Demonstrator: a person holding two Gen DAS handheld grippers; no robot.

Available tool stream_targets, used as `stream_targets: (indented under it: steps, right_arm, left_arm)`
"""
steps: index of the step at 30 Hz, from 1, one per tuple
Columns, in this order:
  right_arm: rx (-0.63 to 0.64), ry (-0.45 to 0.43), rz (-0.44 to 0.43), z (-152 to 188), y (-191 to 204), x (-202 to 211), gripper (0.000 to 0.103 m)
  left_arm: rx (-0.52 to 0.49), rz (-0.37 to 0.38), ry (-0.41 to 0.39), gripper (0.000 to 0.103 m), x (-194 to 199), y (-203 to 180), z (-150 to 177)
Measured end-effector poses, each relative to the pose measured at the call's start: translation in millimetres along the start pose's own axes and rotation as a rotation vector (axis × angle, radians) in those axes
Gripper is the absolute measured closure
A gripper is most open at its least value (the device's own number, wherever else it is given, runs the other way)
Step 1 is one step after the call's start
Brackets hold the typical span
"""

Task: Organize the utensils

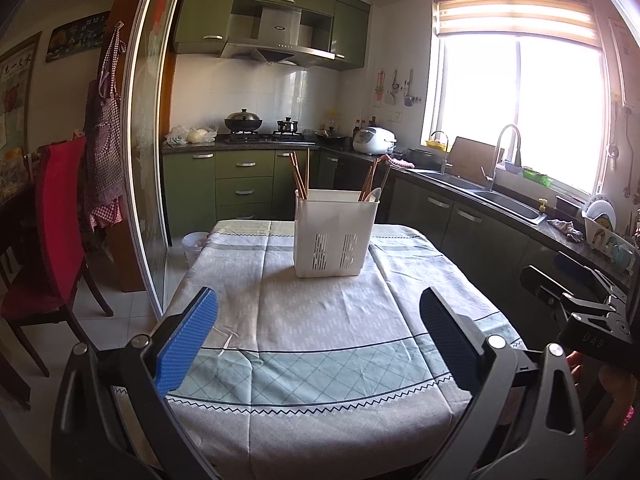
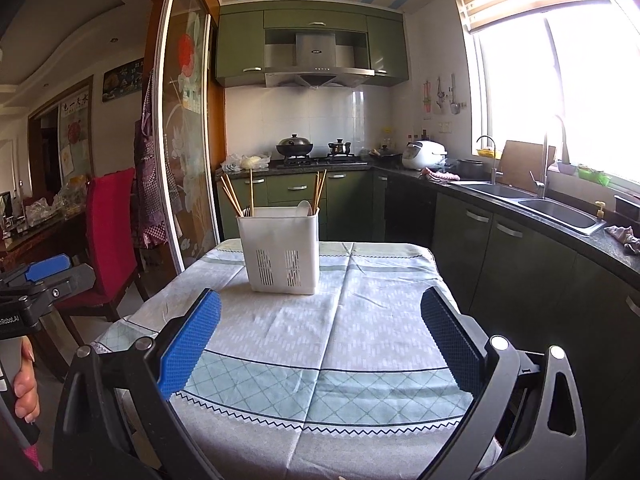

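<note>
Holder (image 1: 335, 234), white plastic, boxy with slotted vents low on its front, stands ahead of both grippers on the table (image 1: 320, 320), well apart from them. Wooden chopsticks (image 1: 299, 176) lean out of its left and right compartments, with a pale spoon (image 2: 304, 208) on the right. The left gripper (image 1: 320, 328) and right gripper (image 2: 322, 332) are both spread wide and empty, ribbed blue pads facing in. No loose utensils show on the checked cloth (image 2: 320, 372), so sorting looks done or not begun; next would be reaching forward into the holder.

A cloth-covered table (image 1: 320, 360) bears one upright white utensil holder (image 1: 334, 236).
</note>
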State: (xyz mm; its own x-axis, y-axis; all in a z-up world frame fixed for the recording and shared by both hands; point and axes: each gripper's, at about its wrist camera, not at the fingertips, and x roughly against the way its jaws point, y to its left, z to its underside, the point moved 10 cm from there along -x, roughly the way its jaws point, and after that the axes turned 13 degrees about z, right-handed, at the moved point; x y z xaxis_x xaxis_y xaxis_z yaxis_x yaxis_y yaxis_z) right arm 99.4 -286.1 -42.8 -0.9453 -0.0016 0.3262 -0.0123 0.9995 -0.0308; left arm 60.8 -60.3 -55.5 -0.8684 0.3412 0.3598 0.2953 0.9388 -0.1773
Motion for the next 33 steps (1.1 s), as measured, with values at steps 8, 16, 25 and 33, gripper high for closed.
stream_targets:
  steps: [8,16,25,33]
  right_arm:
    - [0.009,0.013,-0.008,3.1,4.6,-4.7,0.005]
    - [0.008,0.015,-0.012,3.4,4.9,-5.7,0.005]
    - [0.013,0.019,-0.018,5.4,6.1,-6.5,0.005]
    - [0.018,0.021,-0.019,7.2,6.9,-7.0,0.005]
  left_arm:
    - [0.007,-0.003,0.001,0.007,1.3,1.5,-0.3]
    - [0.000,-0.006,0.000,0.007,1.5,2.3,-2.1]
    - [-0.039,-0.021,-0.015,0.007,3.1,-3.0,-4.9]
    - [-0.007,-0.020,-0.012,0.007,2.2,3.5,-4.0]
